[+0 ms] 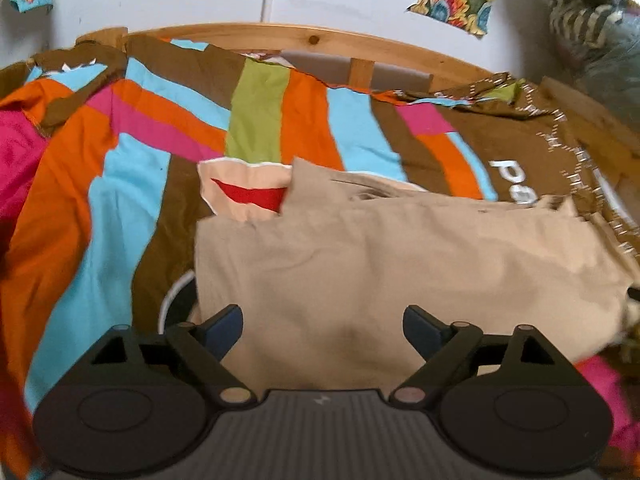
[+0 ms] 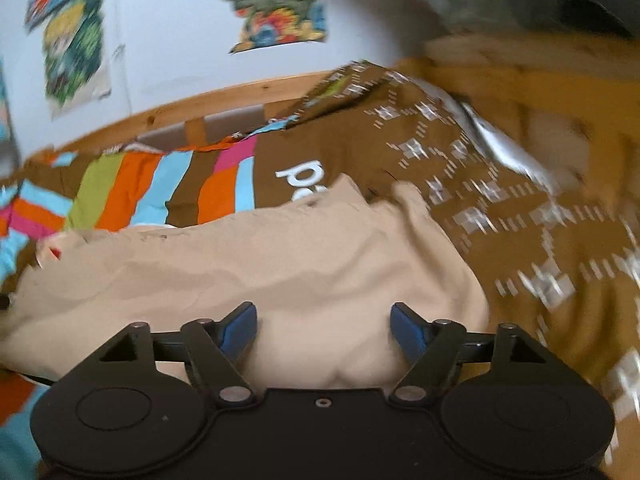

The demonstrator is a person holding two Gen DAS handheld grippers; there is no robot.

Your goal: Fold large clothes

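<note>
The beige garment (image 1: 380, 264) lies folded on the striped bedspread (image 1: 120, 168), directly at 12 o'clock from the left hand-held gripper (image 1: 322, 330), whose fingers are spread and hold nothing. The right hand-held gripper (image 2: 323, 330) is also spread, over the same cloth. The wooden bed frame (image 1: 280, 36) borders the far edge; free bedspread lies toward 10 o'clock.

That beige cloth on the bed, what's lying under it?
The beige cloth lies on a striped bedspread of brown, orange, blue and pink. A peach piece with a red stripe pokes out at its far-left corner. Anything else beneath is covered.
</note>
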